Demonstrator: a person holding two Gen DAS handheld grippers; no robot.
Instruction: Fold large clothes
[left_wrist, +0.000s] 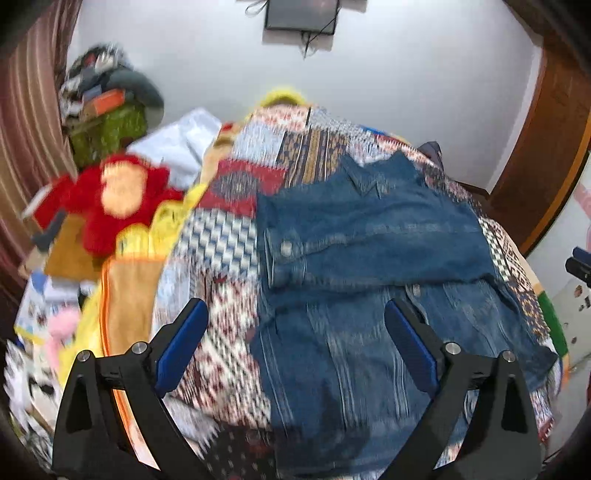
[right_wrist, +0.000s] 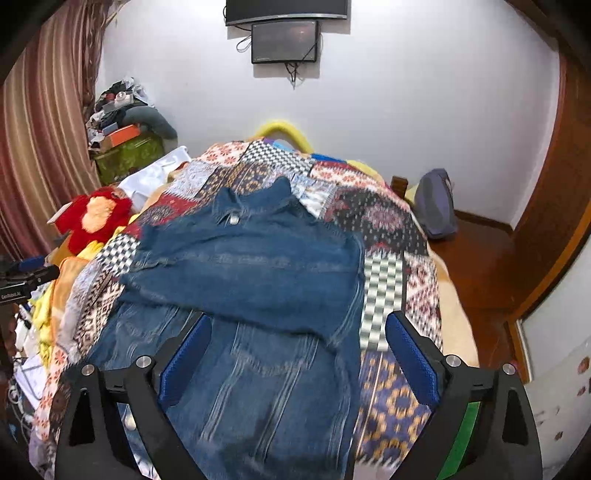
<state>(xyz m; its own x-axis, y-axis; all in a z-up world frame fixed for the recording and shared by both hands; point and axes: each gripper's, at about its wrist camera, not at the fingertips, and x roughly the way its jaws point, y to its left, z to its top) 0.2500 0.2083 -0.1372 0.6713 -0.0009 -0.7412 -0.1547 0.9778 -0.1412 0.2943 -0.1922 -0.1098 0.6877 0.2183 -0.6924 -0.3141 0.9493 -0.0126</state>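
Denim jacket half-folded on the bed's patchwork quilt, left gripper and right gripper both released, empty — loose top fold could slide and bunch.

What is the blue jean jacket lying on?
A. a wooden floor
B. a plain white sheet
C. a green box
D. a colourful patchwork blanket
D. The denim jacket lies spread on a patchwork blanket of many patterned squares, which shows all around the jacket's edges in both wrist views.
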